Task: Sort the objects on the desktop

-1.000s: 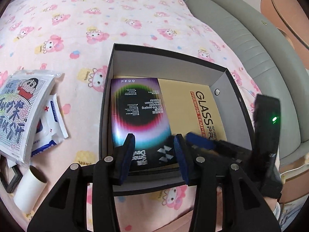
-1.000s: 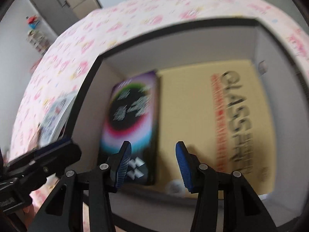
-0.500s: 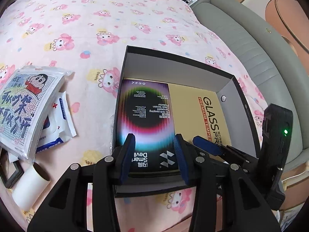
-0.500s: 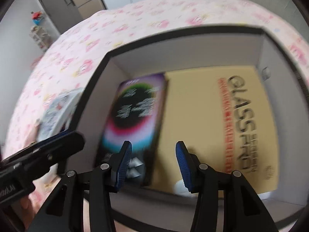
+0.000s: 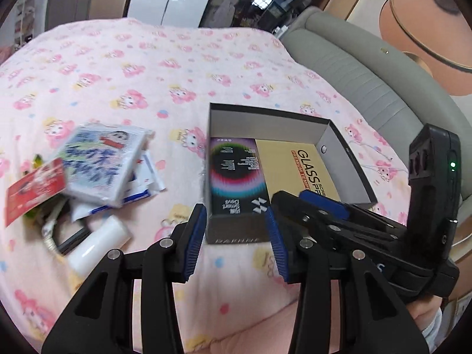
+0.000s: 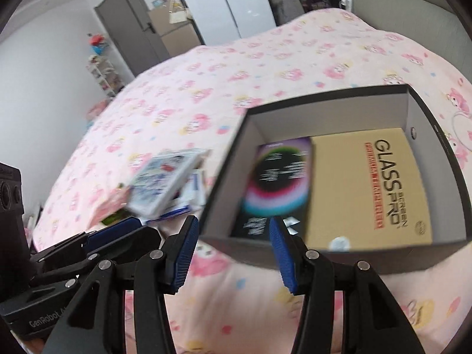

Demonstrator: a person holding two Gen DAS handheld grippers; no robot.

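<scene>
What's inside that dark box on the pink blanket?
In the box lie two flat packets side by side: a black one with a colourful ring and a tan one marked GLASS. Anything beneath them is hidden.

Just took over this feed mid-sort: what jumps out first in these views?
The dark open box on the pink cartoon bedspread holds two flat packs side by side: a rainbow-ringed black one and a tan GLASS PRO one. To its left lies a loose pile topped by a cartoon packet. Both claws, left and right, hang open and empty.
</scene>
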